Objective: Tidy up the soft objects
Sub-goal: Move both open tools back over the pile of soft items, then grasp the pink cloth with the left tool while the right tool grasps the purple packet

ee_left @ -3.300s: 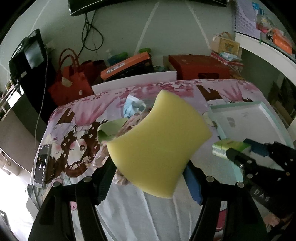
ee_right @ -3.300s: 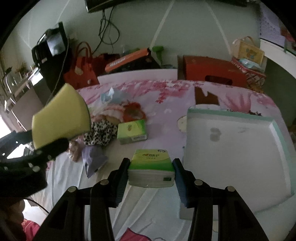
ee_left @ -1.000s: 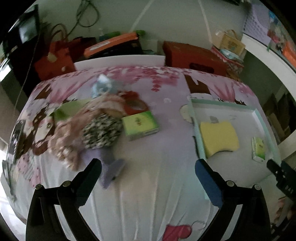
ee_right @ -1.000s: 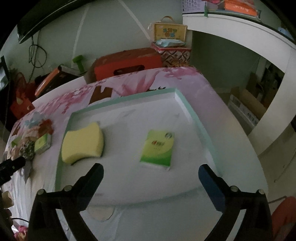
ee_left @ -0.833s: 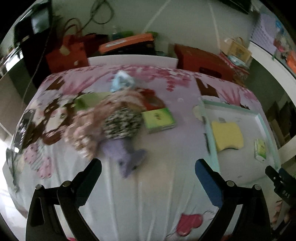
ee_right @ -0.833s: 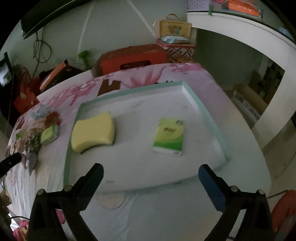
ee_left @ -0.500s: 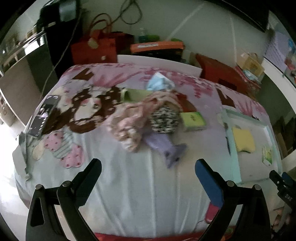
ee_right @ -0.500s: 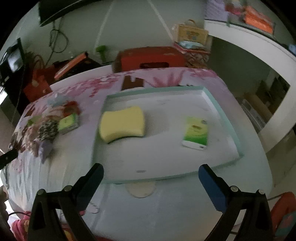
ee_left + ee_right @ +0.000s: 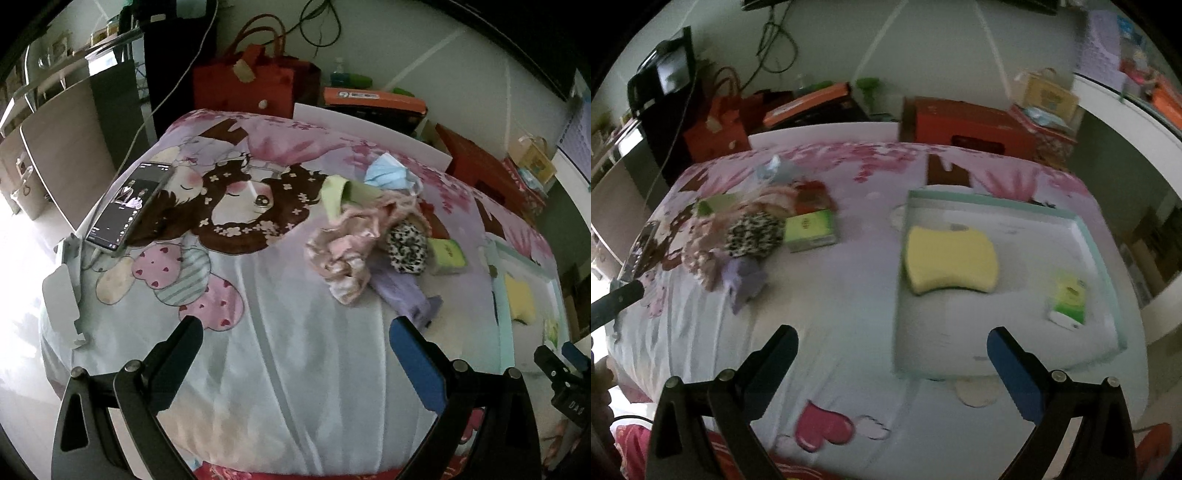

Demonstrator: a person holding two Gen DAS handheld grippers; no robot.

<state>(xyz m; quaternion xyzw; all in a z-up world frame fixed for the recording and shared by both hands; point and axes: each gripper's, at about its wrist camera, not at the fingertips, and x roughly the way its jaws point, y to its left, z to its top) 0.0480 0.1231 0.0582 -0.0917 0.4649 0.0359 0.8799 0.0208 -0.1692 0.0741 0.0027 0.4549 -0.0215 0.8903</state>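
Note:
A yellow sponge [image 9: 951, 260] and a green tissue pack [image 9: 1069, 299] lie inside the white tray [image 9: 997, 206] with a teal rim. On the patterned bedsheet to its left sits a heap of soft things: pink cloth [image 9: 347, 240], a leopard-print scrunchie [image 9: 406, 249], a purple cloth [image 9: 406, 297], a blue face mask [image 9: 391, 175] and a second green tissue pack [image 9: 810, 230]. My left gripper [image 9: 295, 338] is open above the bare sheet, short of the heap. My right gripper [image 9: 892, 349] is open over the tray's near left corner, holding nothing.
A phone [image 9: 129, 203] lies at the sheet's left edge. Red bags [image 9: 255, 79], an orange box [image 9: 373, 99] and a red box [image 9: 964, 127] stand behind the bed. The right gripper's tips [image 9: 565, 365] show low right in the left wrist view.
Both grippers have let go of the sponge and tissue pack, which now lie in the tray. Both have since pulled back and swung left, toward the heap of cloths.

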